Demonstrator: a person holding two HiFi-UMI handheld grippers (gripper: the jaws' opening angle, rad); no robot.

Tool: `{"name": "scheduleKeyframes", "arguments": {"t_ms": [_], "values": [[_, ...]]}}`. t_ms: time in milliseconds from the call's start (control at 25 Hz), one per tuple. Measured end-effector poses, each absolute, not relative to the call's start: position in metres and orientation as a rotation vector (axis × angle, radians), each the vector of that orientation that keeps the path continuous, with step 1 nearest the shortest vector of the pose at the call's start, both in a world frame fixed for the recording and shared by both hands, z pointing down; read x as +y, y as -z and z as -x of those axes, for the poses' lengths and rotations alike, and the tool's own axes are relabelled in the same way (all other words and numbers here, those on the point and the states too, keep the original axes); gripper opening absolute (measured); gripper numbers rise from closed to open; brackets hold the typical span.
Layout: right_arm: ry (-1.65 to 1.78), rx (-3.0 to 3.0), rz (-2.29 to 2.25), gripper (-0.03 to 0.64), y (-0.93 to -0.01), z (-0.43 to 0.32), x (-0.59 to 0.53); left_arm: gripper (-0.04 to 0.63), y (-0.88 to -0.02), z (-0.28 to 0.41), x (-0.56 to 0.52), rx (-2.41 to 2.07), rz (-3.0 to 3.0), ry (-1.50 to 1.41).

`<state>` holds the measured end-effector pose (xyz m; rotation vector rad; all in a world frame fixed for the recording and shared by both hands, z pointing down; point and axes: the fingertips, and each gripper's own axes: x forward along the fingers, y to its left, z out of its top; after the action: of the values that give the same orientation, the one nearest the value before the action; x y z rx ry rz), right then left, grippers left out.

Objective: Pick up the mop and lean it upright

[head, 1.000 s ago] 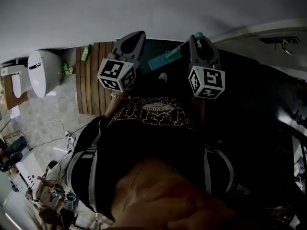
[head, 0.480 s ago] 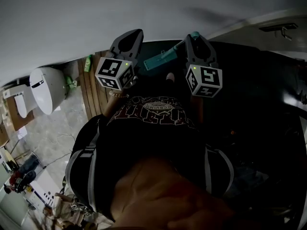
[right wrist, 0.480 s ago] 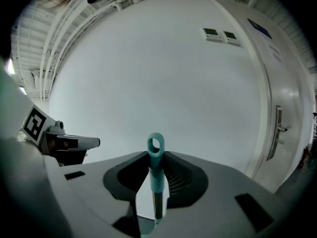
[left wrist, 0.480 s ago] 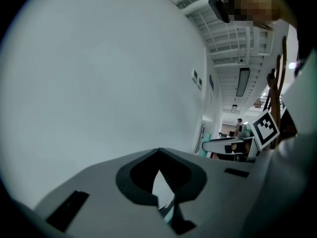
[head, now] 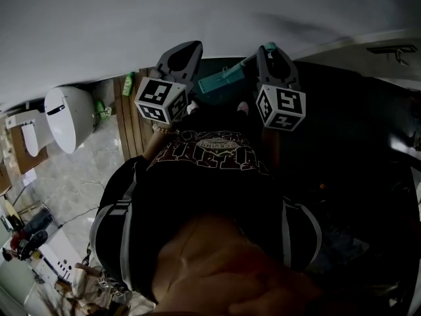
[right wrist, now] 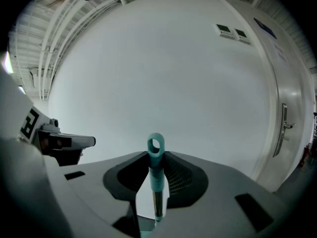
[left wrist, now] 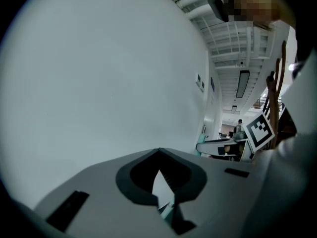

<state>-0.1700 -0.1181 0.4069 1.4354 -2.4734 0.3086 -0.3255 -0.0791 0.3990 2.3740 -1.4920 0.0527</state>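
Observation:
The mop has a teal head [head: 220,81] low by the wall and a thin handle that slants up to a teal grip with a hanging loop [right wrist: 155,146]. My right gripper [head: 270,50] is shut on the handle just below that grip, and the loop pokes out past the jaw tips [right wrist: 157,155]. My left gripper [head: 191,47] hovers beside it on the left, jaws together with nothing in them [left wrist: 158,162]. Both point at the pale wall. The mop's lower handle is hidden behind the grippers.
A plain white wall [head: 164,18] stands right in front. A white toilet [head: 66,114], a wooden slatted floor strip [head: 131,124] and a green bottle [head: 128,83] lie to the left. Cables and clutter [head: 33,242] sit at lower left. A door [right wrist: 285,128] stands to the right.
The head view has swung slightly, so the toilet and floor sit a little further right. Both grippers and the mop keep nearly the same place, and the right grip is unchanged.

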Motion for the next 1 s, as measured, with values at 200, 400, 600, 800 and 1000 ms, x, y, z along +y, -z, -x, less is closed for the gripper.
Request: {"name": "scheduleKeyframes", "arguments": {"t_ms": [200, 400, 600, 800, 1000], "values": [[-0.315, -2.455, -1.470, 0.108, -0.421, 0.191, -0.121, 0.046, -0.401, 0.346, -0.077, -1.505, -2.367, -0.052], [-0.316, -2.431, -1.464, 0.109, -0.444, 0.216, -0.123, 0.046, -0.404, 0.364, -0.067, -1.515, -2.348, -0.044], [-0.332, -2.390, -1.434, 0.108, -0.470, 0.236, -0.122, 0.046, -0.404, 0.381, -0.063, -1.537, -2.331, -0.027], [-0.318, -2.398, -1.426, 0.109, -0.475, 0.250, -0.121, 0.046, -0.406, 0.394, -0.061, -1.536, -2.326, -0.031], [-0.316, -2.402, -1.419, 0.109, -0.476, 0.254, -0.129, 0.046, -0.406, 0.395, -0.065, -1.527, -2.330, -0.023]]}}
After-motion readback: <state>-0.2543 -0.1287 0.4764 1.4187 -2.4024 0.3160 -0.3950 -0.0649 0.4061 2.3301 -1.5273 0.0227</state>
